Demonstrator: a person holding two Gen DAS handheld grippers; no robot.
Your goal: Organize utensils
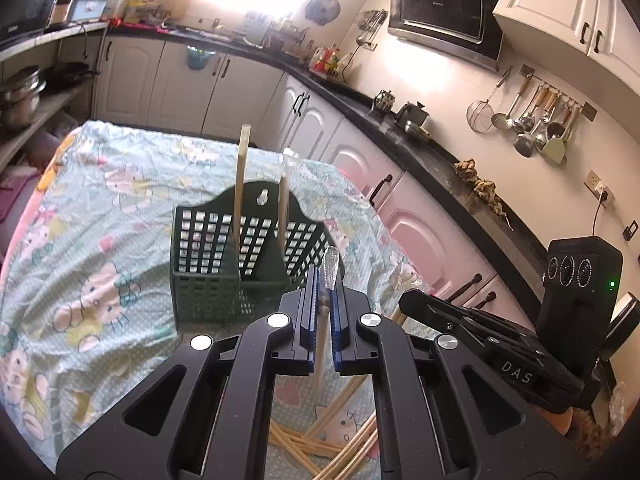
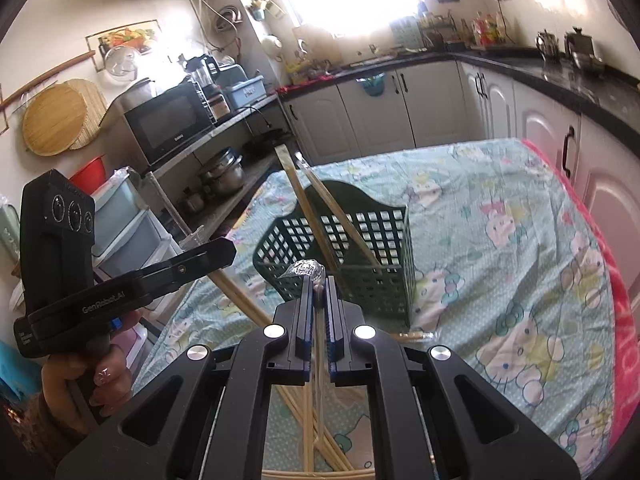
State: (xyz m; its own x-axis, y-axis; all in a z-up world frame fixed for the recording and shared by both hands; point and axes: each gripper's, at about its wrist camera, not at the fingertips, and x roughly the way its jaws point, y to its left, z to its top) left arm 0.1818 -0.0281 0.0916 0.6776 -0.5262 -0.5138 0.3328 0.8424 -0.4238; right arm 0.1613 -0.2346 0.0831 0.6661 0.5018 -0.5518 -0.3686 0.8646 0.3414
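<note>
**Two sticks lifted, most still loose**

Left wrist view: the left gripper [image 1: 325, 280] is seen clamped on a thin stick [image 1: 330, 270] whose clear, glittery tip stands up just past the fingertips, while its shaft hangs down between the fingers. Ahead of the gripper, on the patterned cloth [image 1: 100, 208], stands the dark green basket [image 1: 240, 264]. Two wooden utensils [image 1: 242, 184] are already stood upright in it, one in each compartment as far as can be told. Below and behind the fingers a loose heap of chopsticks [image 1: 320, 444] is left lying on the cloth. To the right, near the gripper, the other gripper is seen from the side.

Right wrist view: the right gripper [image 2: 319, 284] is closed on a stick of its own [image 2: 306, 269], with a shiny, foil-like tip showing just above the fingertips. The basket [image 2: 360, 248] sits straight ahead, near but not touched, and the two utensils [image 2: 304, 196] in it are seen leaning toward the left. A short piece [image 2: 412, 336] lies on the cloth [image 2: 500, 240] just to the right of the fingers. More chopsticks [image 2: 304, 420] are spread beneath the gripper. To the left, the other gripper is held in a hand [image 2: 80, 384].

The task is judged to be at an early stage: two pieces are stowed, two are in hand and not yet over the basket, and the heap remains to be sorted.
</note>
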